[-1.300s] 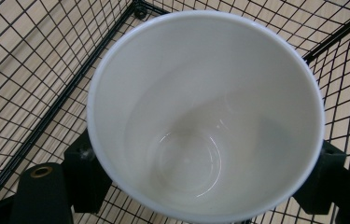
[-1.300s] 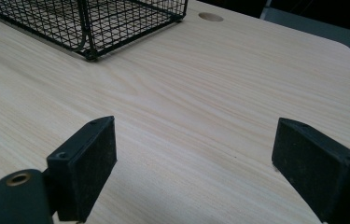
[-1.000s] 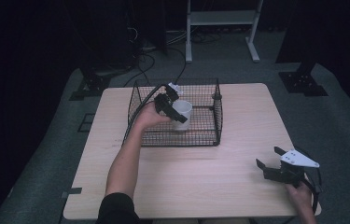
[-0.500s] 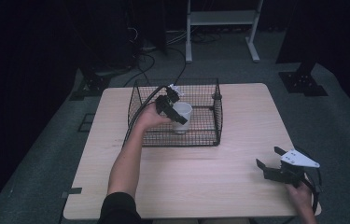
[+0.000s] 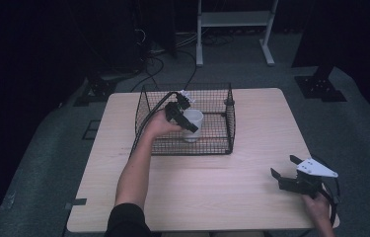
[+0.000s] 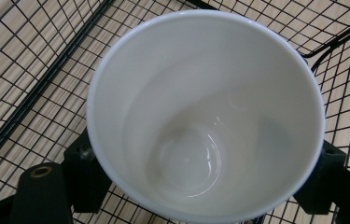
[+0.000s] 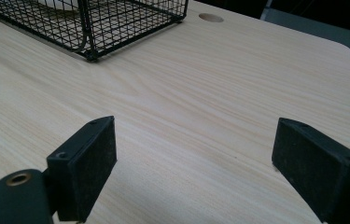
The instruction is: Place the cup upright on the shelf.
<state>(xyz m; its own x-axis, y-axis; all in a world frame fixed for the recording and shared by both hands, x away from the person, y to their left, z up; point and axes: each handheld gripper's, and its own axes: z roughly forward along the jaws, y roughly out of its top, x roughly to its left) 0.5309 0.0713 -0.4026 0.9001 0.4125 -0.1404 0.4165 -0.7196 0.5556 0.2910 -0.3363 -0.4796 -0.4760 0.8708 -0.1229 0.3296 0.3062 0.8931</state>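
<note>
Two black pads of the left gripper point(image 6: 205, 186) press on opposite sides of a plain white ceramic cup point(image 6: 205, 116), one at the lower left of the cup's wall and one at the lower right, so the gripper is clamped on it; the left gripper view looks straight down into the empty, glossy bowl, and thin black wire mesh over pale wood grain runs all around it. From the high view the same left gripper point(image 5: 186, 121) and white cup point(image 5: 194, 123) sit inside a rectangular black wire basket point(image 5: 230, 126), toward its near-left part, with the person's left hand point(image 5: 159, 124) reaching over the basket's left wall and the forearm stretching back to the table's near edge; whether the cup's base touches the basket floor cannot be told. The basket stands on the far middle of a light wooden table with rounded corners point(image 5: 251, 197). Well apart, at the near right corner, the right gripper point(image 5: 287, 167) with its grey three-cornered plate is held just above the tabletop. The right gripper view adds what the high view cannot: its two black pads point(image 7: 86, 161) stand wide apart with bare table point(image 7: 200, 112) between them, a corner of the wire basket point(image 7: 88, 28) far ahead and a round hole in the tabletop beyond it
</note>
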